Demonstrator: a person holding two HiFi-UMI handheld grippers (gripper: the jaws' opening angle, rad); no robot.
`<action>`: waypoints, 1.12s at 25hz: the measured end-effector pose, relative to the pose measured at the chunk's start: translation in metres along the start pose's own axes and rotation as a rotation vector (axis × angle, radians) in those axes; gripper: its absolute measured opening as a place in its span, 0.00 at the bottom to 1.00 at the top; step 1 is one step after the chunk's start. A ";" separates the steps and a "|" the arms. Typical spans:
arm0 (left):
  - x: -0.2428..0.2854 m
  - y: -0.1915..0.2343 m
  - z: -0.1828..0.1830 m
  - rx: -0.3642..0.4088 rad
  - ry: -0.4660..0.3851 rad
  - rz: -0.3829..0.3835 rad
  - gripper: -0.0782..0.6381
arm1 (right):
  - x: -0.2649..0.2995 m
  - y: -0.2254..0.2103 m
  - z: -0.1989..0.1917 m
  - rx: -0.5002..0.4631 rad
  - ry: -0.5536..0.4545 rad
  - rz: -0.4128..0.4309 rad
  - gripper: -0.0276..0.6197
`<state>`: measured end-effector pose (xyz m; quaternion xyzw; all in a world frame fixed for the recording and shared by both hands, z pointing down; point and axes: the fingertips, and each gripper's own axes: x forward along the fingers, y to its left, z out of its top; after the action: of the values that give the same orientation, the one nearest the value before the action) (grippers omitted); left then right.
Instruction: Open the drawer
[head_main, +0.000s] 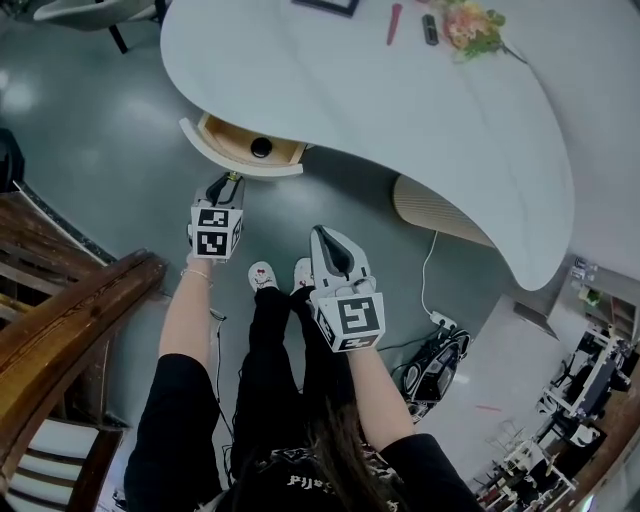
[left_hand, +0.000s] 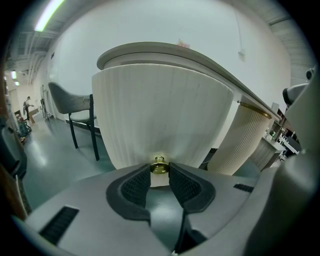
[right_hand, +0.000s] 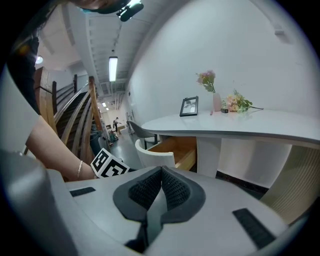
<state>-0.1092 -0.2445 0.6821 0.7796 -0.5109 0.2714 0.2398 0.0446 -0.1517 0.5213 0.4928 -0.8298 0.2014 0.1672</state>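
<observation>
Under the white desk (head_main: 400, 110), the drawer (head_main: 245, 148) is seen open at eleven o'clock above the grey floor (head_main: 110, 130). Its knob (left_hand: 159, 164) is clamped by the left gripper (left_hand: 159, 169). The right gripper (right_hand: 161, 172) is closed on nothing.

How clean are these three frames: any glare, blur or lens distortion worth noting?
Head view: evenly lit, rather dim, no glare on the table, edges stretched by the wide lens. Left gripper view: black fisheye corners, ceiling light strip blown out, brass knob sharp. Right gripper view: same dark corners, bright ceiling lamp, distant flowers small but clear.
</observation>
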 end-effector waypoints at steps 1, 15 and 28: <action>-0.003 0.000 -0.002 -0.001 0.003 0.001 0.29 | 0.000 0.003 0.001 -0.011 0.000 0.003 0.08; -0.028 0.000 -0.028 -0.008 0.032 0.008 0.29 | -0.008 0.027 -0.002 -0.022 0.000 0.019 0.08; -0.038 -0.001 -0.037 -0.019 0.081 0.016 0.28 | -0.014 0.028 -0.002 -0.007 0.010 0.005 0.08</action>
<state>-0.1278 -0.1948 0.6838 0.7616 -0.5094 0.2998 0.2657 0.0265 -0.1276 0.5116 0.4890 -0.8310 0.2013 0.1724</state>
